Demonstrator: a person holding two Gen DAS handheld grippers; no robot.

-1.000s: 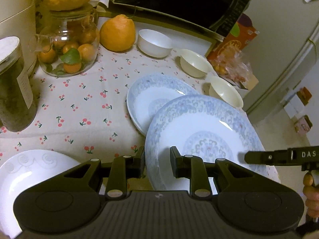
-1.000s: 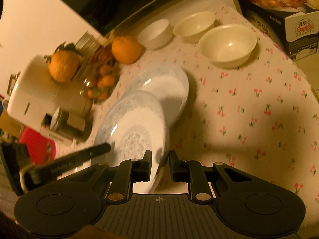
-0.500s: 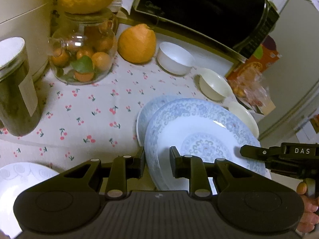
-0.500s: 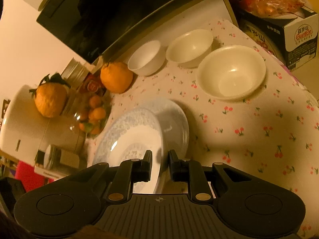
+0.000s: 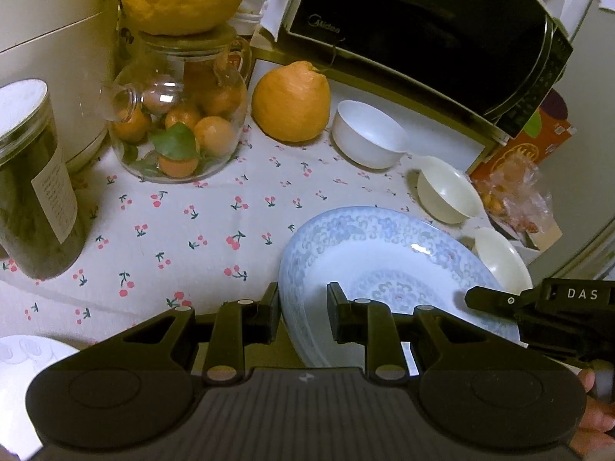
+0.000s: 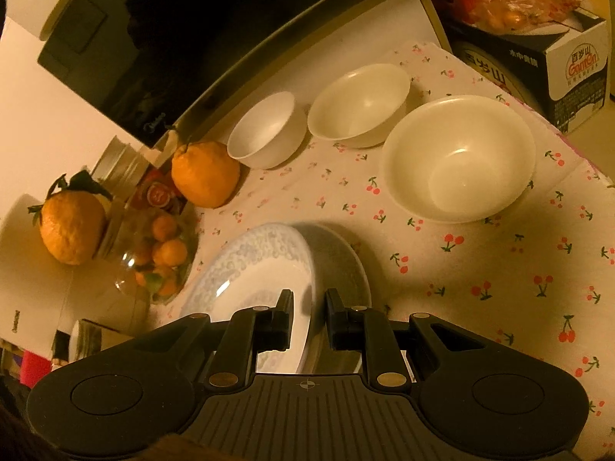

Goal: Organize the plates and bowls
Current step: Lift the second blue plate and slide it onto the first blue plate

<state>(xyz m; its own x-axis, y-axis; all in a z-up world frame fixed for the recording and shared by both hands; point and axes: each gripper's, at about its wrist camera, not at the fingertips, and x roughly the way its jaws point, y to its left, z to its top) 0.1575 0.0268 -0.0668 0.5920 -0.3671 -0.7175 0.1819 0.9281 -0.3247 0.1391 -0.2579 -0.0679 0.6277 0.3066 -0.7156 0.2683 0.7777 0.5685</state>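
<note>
A blue-patterned plate (image 5: pixel 384 269) is held by its rim from two sides. My left gripper (image 5: pixel 303 303) is shut on its near-left rim. My right gripper (image 6: pixel 309 303) is shut on the opposite rim and also shows at the right of the left wrist view. The plate (image 6: pixel 253 269) hangs slightly tilted over a second blue plate (image 6: pixel 342 265), which it almost covers. I cannot tell whether the two touch. Three bowls stand in a row behind: a white bowl (image 6: pixel 265 130), a cream bowl (image 6: pixel 359 103) and a larger cream bowl (image 6: pixel 459 157). A white plate (image 5: pixel 19 365) lies at the near left.
On the cherry-print cloth (image 5: pixel 192 230) stand a glass jar of small oranges (image 5: pixel 177 123), a big citrus fruit (image 5: pixel 292 103) and a dark jar (image 5: pixel 34 192). A microwave (image 5: pixel 423 27) fills the back. A printed carton (image 6: pixel 557 73) stands past the bowls.
Both grippers have carried the blue plate sideways over the second blue plate, which was mostly uncovered before and is now nearly hidden. The grips have not changed.
</note>
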